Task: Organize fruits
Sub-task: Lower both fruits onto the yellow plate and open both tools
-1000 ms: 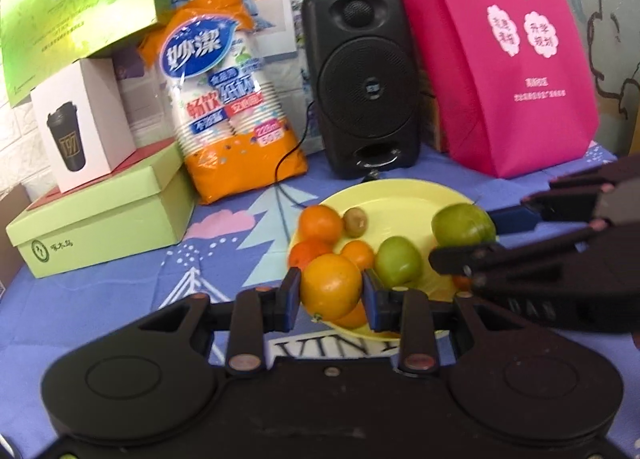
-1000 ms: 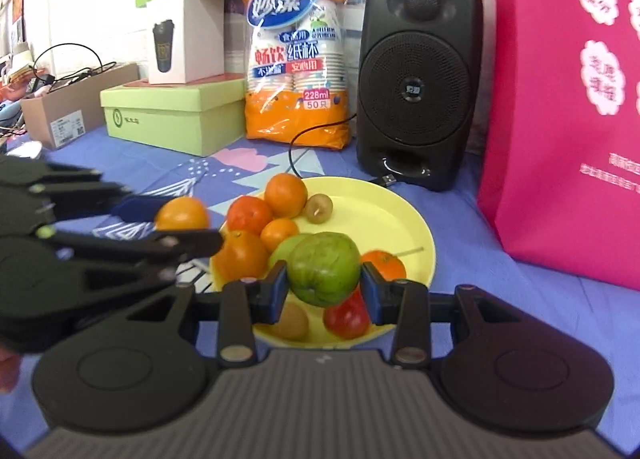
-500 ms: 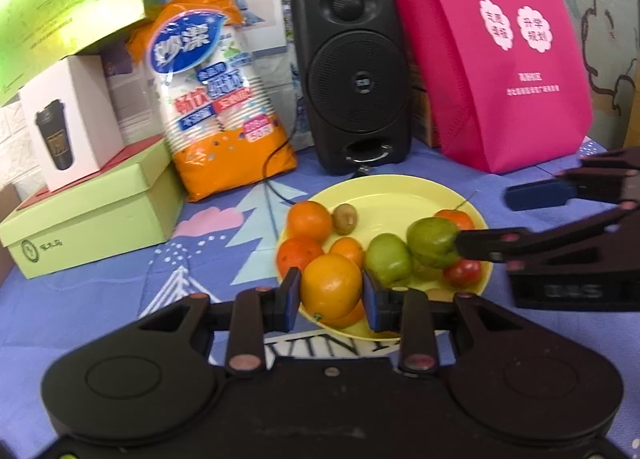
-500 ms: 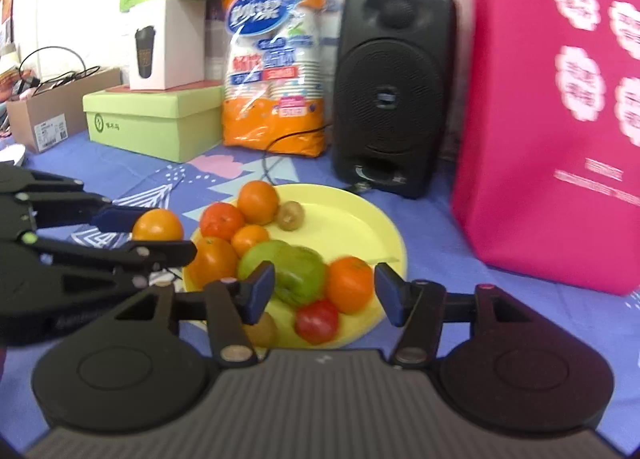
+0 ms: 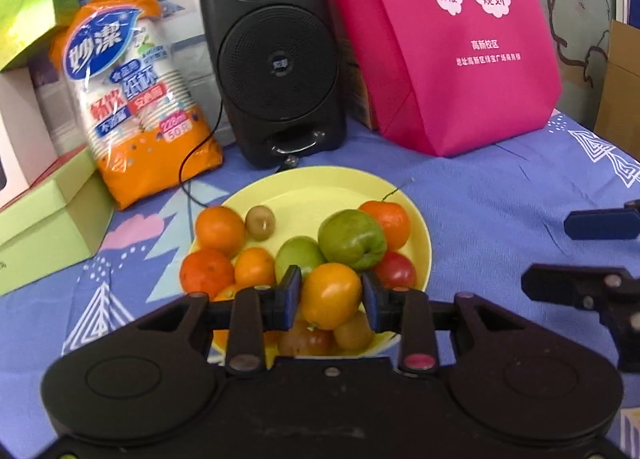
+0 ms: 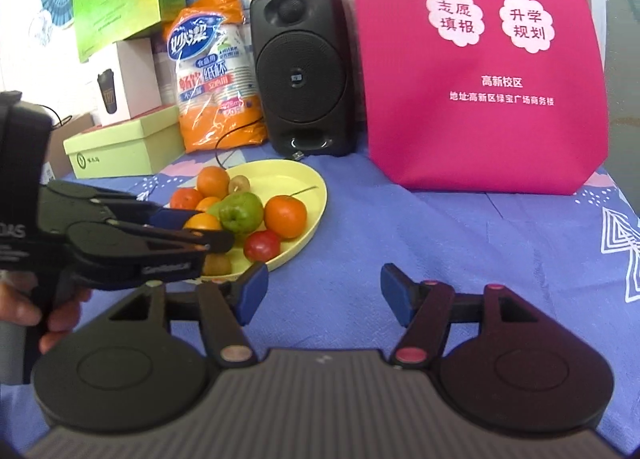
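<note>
A yellow plate (image 5: pixel 320 183) (image 6: pixel 296 175) on the blue cloth holds several oranges, two green fruits, a red tomato (image 5: pixel 396 271) and small brown fruits. My left gripper (image 5: pixel 330 297) is shut on an orange (image 5: pixel 330 295) and holds it just above the plate's near side; it also shows in the right wrist view (image 6: pixel 200 225). My right gripper (image 6: pixel 320 293) is open and empty, over the cloth to the right of the plate. A large green fruit (image 5: pixel 352 239) (image 6: pixel 242 213) lies on the plate next to an orange (image 6: pixel 285 217).
A black speaker (image 5: pixel 276 59) stands behind the plate, its cable running to the plate's edge. A pink bag (image 5: pixel 448 47) stands at the back right. An orange pack of paper cups (image 5: pixel 132 99) and green boxes (image 5: pixel 44 227) stand at the back left.
My right gripper opened, left the green fruit on the plate and drew back to the right. My left gripper moved over the plate, still holding the orange.
</note>
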Available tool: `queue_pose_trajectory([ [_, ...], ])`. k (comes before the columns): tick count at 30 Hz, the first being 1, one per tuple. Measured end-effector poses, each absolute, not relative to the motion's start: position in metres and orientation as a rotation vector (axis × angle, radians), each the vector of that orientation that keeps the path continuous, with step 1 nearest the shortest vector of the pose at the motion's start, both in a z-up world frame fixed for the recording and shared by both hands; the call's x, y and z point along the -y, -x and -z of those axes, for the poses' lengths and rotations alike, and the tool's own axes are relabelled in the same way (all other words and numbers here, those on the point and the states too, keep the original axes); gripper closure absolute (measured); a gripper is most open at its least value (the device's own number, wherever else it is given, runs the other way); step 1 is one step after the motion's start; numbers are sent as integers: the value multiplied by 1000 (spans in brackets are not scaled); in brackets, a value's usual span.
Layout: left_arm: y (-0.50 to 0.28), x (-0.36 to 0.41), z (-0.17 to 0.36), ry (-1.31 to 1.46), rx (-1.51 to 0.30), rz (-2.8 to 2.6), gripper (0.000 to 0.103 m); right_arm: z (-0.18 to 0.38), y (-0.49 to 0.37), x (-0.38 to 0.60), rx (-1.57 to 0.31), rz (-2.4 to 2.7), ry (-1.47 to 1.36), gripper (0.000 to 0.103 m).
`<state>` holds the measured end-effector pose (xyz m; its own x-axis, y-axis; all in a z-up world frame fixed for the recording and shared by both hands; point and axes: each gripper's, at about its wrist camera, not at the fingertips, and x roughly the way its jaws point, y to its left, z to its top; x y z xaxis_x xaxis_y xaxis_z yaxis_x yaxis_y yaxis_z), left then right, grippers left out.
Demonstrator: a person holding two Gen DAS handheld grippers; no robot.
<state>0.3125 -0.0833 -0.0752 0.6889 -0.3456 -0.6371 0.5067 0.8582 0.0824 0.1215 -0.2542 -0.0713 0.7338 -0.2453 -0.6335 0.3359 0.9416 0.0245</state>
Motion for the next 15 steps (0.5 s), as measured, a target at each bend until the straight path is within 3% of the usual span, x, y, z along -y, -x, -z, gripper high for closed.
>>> queue_pose_trajectory([
  [15, -352, 111, 68, -333, -585, 403, 70, 69, -109, 256, -662, 324, -160, 41],
])
